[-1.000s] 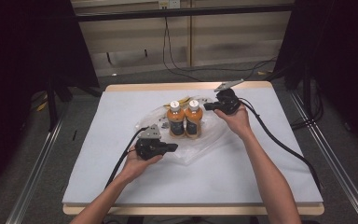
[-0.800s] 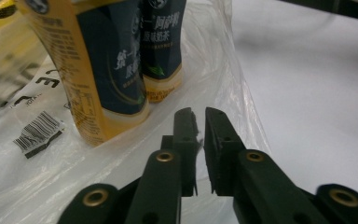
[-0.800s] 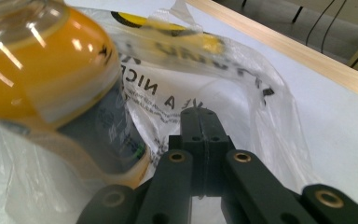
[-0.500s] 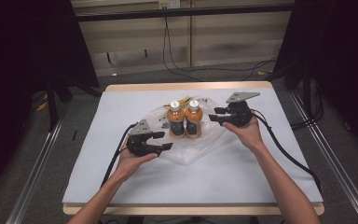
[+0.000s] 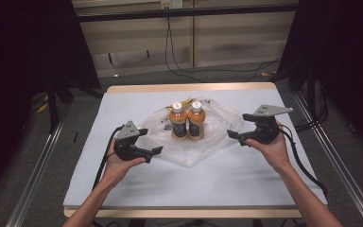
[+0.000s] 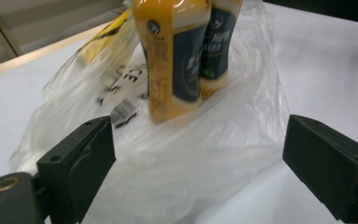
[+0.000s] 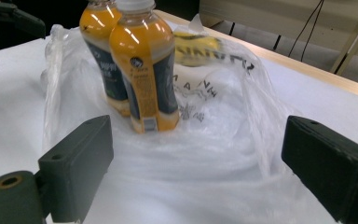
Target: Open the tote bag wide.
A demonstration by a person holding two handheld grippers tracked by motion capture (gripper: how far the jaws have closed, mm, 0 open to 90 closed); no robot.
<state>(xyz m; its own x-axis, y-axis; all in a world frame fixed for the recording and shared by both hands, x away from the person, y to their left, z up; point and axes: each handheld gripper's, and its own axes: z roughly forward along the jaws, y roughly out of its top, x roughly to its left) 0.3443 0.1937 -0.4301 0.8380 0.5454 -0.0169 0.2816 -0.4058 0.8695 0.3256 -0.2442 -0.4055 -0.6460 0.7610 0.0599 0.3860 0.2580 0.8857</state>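
White-covered table (image 5: 123, 189); clear plastic bag (image 5: 189, 149) flat on it, under two bottles (image 5: 187, 120)

white table top (image 5: 217, 177), floor cables (image 5: 179, 66)

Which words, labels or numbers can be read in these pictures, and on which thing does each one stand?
"CE": black letters on the clear plastic bag, the end of a longer word cut off by a fold.
Other black print on the bag: mirrored and creased in the right gripper view, not readable.
Dark labels on the two orange bottles: pale script and a round logo, too blurred to read.
Yellow packet in the bag: no readable text.
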